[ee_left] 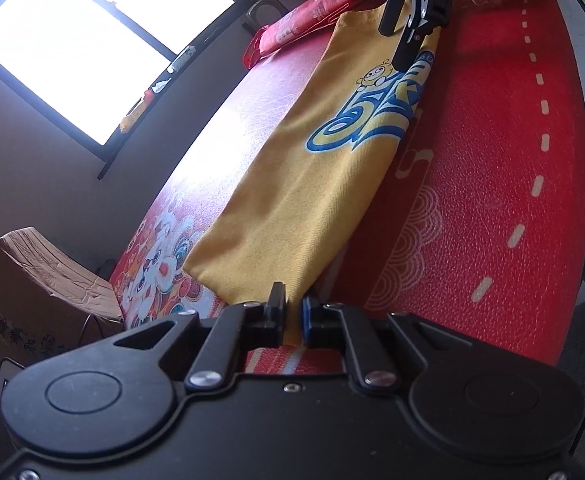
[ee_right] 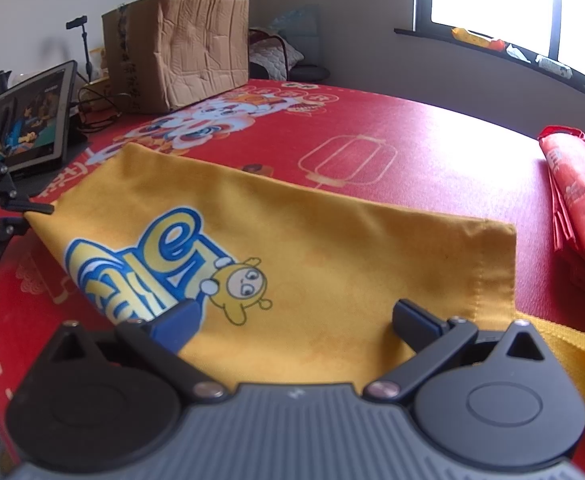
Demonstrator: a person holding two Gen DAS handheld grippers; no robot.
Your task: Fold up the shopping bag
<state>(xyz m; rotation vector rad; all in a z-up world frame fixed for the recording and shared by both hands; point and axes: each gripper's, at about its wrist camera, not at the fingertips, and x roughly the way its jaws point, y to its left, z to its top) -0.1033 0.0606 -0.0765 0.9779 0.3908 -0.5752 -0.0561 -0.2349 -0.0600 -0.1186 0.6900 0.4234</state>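
Observation:
A yellow shopping bag point(ee_left: 292, 176) with a blue logo and a cartoon figure lies folded into a long strip on the red mat point(ee_left: 484, 184). My left gripper point(ee_left: 294, 312) is shut on its near corner, with yellow cloth pinched between the fingers. At the far end my right gripper point(ee_left: 394, 45) hangs open just above the bag. In the right wrist view the yellow shopping bag point(ee_right: 332, 248) spreads under my right gripper point(ee_right: 298, 320), whose jaws stand wide apart with nothing held. My left gripper point(ee_right: 32, 210) holds the far left corner. A yellow handle strap point(ee_right: 572, 346) trails to the right.
Folded red bags point(ee_right: 576, 200) lie stacked at the mat's right side, also seen as red bags point(ee_left: 292, 28). A cardboard box point(ee_right: 180, 48) and a tablet point(ee_right: 32, 116) stand at the far left. A window sill point(ee_right: 512, 52) with small items runs behind.

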